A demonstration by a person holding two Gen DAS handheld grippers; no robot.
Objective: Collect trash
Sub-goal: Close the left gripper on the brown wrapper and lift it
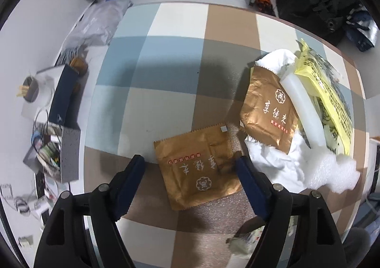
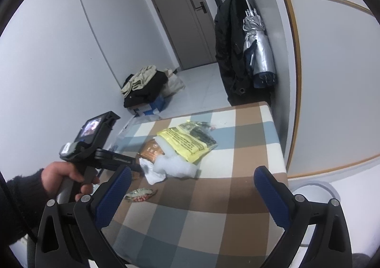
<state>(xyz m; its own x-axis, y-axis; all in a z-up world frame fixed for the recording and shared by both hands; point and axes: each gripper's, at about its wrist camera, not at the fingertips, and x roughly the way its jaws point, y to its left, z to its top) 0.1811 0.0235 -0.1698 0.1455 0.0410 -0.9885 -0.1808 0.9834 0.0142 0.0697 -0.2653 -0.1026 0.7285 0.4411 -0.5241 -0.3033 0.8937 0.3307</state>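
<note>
A flat gold wrapper [image 1: 197, 172] lies alone on the checked tablecloth [image 1: 166, 58]. My left gripper [image 1: 188, 159] points straight down over it, open, with a finger on each side and neither pad pressing. To its right is a pile: a second gold wrapper [image 1: 268, 111], white tissue [image 1: 275, 61], a white tube [image 1: 306, 111], a yellow printed bag [image 1: 325, 92] and bubble wrap [image 1: 332, 172]. A small crumpled wrapper [image 2: 140, 195] lies nearer the table's front. My right gripper [image 2: 192, 170] hangs open above the table with nothing between its fingers.
A person's hand [image 2: 64, 180] holds the left gripper's handle. Beyond the table's left edge are a dark box [image 1: 63, 96], a cup of sticks [image 1: 30, 89] and cables. A black coat [image 2: 230, 54] and a folded umbrella [image 2: 258, 49] hang by the wall.
</note>
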